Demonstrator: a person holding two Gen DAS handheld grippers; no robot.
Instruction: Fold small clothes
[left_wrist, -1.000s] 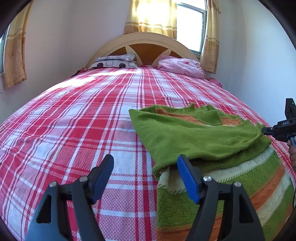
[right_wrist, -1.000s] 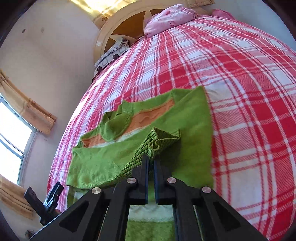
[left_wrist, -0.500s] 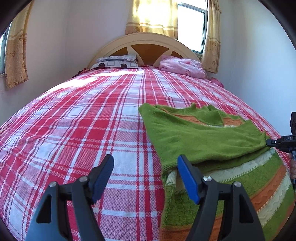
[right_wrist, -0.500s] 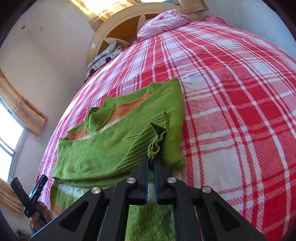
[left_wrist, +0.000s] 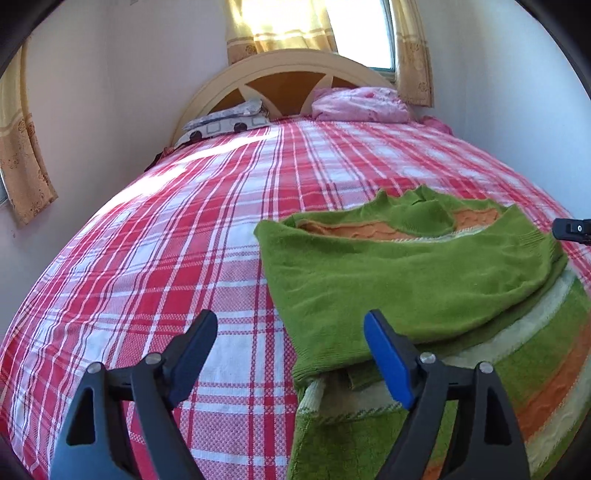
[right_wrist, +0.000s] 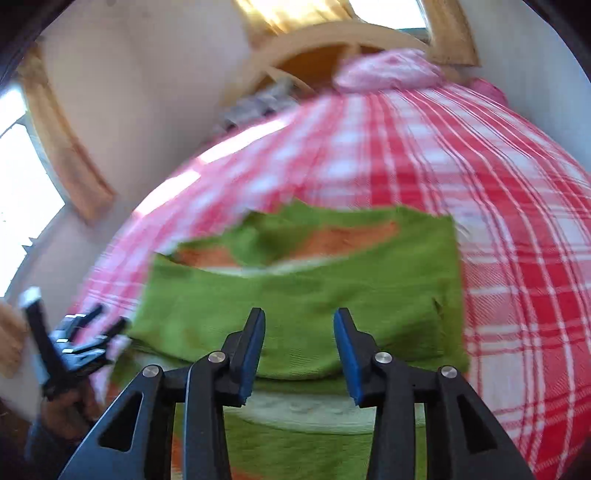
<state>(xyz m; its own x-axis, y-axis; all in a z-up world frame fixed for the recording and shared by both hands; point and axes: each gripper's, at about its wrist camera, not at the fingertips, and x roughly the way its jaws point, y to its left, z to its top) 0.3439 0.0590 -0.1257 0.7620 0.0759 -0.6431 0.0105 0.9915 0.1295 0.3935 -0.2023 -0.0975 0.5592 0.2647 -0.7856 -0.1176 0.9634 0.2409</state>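
Left wrist view low over the bed (left_wrist: 155, 258), facing the headboard (left_wrist: 291, 70), right wrist view likewise, blurred, both close above the same green sweater (left_wrist: 406, 280).

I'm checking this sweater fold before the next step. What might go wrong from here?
1. Both the left gripper and the right gripper are open, so nothing pins the sweater; the folded flap may slip.
2. The folded edge looks uneven; another fold might lock that in.
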